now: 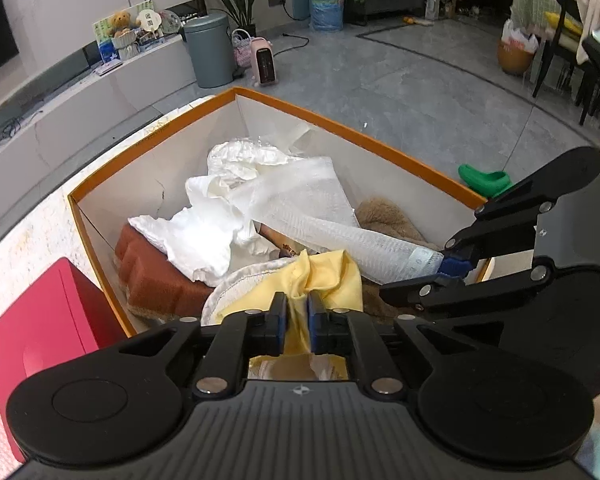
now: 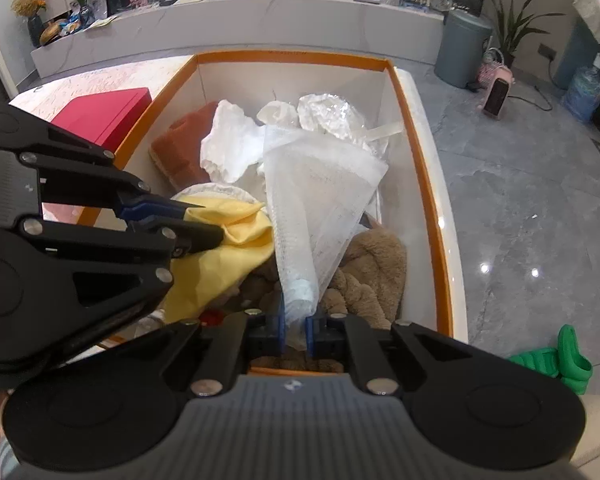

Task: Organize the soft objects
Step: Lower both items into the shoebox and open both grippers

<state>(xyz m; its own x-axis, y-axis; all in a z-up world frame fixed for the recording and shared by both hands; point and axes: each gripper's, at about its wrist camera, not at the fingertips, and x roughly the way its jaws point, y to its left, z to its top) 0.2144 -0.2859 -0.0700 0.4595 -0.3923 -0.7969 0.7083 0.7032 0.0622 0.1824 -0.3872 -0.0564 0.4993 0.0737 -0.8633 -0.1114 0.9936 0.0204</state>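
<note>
A: What is held nearest the cameras?

B: A yellow cloth (image 1: 332,280) is pinched between the narrow jaws of the left gripper (image 1: 297,322), at six o'clock in its view. A white mesh bag (image 2: 320,200) is caught in the same way by the right gripper (image 2: 296,330); whether the pads press hard on it cannot be told.

A: And the container?

B: Both cloths are kept inside an orange-rimmed box (image 1: 340,130) with white walls. A brown furry toy (image 2: 376,272) is seen at four o'clock of the bag, a rust-coloured cushion (image 1: 156,276) at nine o'clock, and crumpled white paper (image 1: 204,236) lies over it.

A: Anything hidden?

B: The toy is largely covered. Clear wrapping (image 2: 332,116) is seen at the far end, its contents unclear. A red box (image 2: 104,114) is set outside, cut off by the left gripper.
</note>
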